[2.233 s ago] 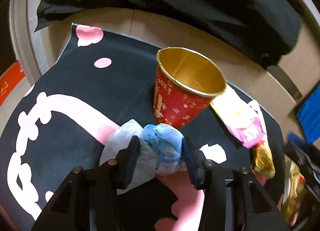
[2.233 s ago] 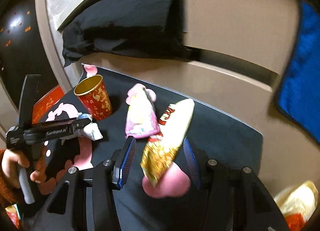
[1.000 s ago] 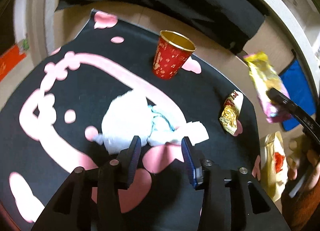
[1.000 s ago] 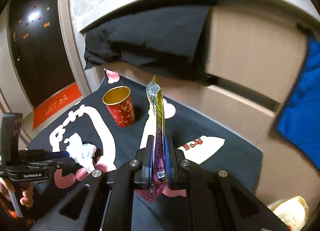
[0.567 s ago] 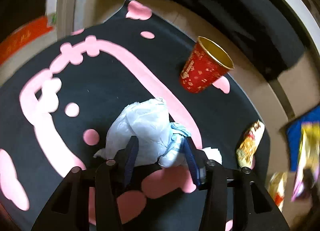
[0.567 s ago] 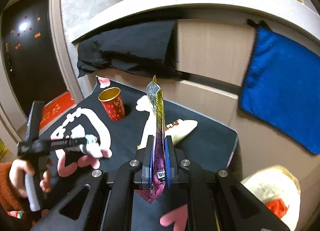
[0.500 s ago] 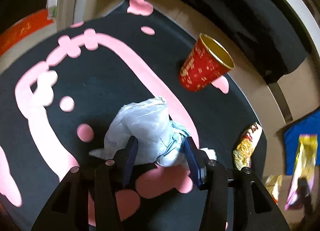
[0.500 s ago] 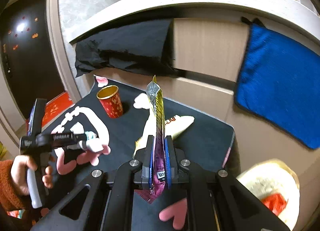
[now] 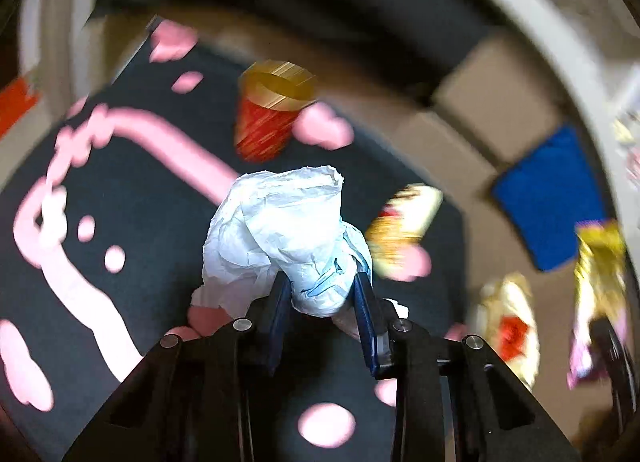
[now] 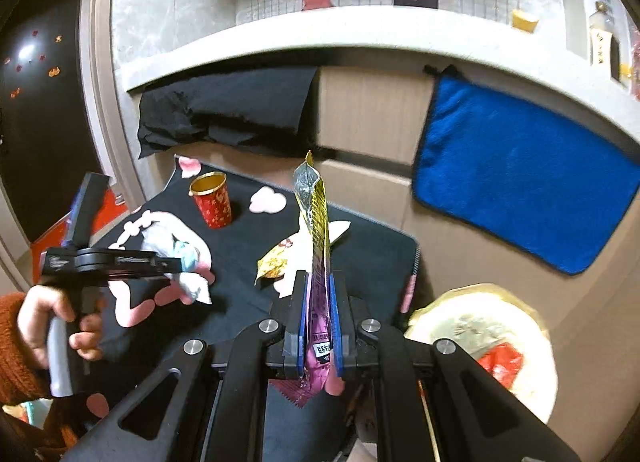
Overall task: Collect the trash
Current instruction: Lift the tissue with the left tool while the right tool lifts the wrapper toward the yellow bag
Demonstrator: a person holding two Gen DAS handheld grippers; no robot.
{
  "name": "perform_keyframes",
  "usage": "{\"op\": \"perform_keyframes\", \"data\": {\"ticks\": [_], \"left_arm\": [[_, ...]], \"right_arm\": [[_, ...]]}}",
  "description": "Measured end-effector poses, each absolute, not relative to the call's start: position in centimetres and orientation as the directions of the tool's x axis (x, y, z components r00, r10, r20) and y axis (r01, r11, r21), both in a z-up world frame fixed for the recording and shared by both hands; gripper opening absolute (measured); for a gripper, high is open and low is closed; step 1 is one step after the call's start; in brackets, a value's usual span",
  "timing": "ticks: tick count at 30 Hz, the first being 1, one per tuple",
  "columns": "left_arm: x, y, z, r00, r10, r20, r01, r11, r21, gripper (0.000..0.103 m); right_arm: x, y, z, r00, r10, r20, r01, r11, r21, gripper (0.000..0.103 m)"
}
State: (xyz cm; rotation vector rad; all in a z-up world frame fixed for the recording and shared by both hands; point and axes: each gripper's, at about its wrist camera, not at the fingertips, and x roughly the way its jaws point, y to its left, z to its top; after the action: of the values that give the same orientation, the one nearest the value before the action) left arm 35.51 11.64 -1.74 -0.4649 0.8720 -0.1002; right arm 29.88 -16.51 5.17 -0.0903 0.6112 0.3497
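Judging by its crumpled folds, the tissue wad is light, soft and squashy, best taken across its bulk, and the left gripper is closing its jaws on the lower end, holding it over the black-and-pink mat. The right gripper, pressed together, pinches a thin, slick snack wrapper upright near its bottom edge. A yellowish trash bag on the floor holds something red; the red cup looks empty.

crumpled white tissue wad lifted; purple-gold wrapper upright.
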Motion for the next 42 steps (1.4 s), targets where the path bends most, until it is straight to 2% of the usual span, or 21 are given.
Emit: {"op": "perform_keyframes", "data": {"ticks": [7,10,15,25,31,36,42], "left_arm": [[29.9,7.5,9.9,0.786,-0.327,-0.525,0.191,0.936,-0.297,0.032],[27.8,6.6,14.0,0.815,-0.357,-0.457,0.262,0.930,-0.259,0.032],[24.4,6.9,17.9,0.844,-0.369,-0.389,0.308,0.928,-0.211,0.032],[18.5,11.4,20.6,0.884,-0.356,-0.304,0.296,0.928,-0.228,0.032],[18.1,12.4,20.0,0.858,-0.402,-0.319,0.333,0.909,-0.251,0.032],[20.7,11.2,19.1,0.825,-0.470,-0.314,0.373,0.870,-0.324,0.032],[25.1,5.9,18.1,0.798,-0.493,-0.347,0.413,0.867,-0.279,0.032]], "right_arm": [[27.2,-19.2,12.2,0.846,0.281,-0.453,-0.300,0.953,0.030,0.010],[26.2,-20.0,15.5,0.877,0.277,-0.392,-0.287,0.957,0.034,0.010],[24.0,-20.2,20.1,0.908,0.284,-0.306,-0.279,0.958,0.063,0.010],[19.1,-15.2,26.8,0.921,0.318,-0.224,-0.321,0.947,0.020,0.010],[17.8,-11.2,30.1,0.922,0.332,-0.200,-0.344,0.939,-0.027,0.010],[19.2,-11.1,28.6,0.923,0.301,-0.239,-0.322,0.945,-0.054,0.010],[22.8,-16.1,24.1,0.914,0.265,-0.307,-0.280,0.960,-0.002,0.010]]}}
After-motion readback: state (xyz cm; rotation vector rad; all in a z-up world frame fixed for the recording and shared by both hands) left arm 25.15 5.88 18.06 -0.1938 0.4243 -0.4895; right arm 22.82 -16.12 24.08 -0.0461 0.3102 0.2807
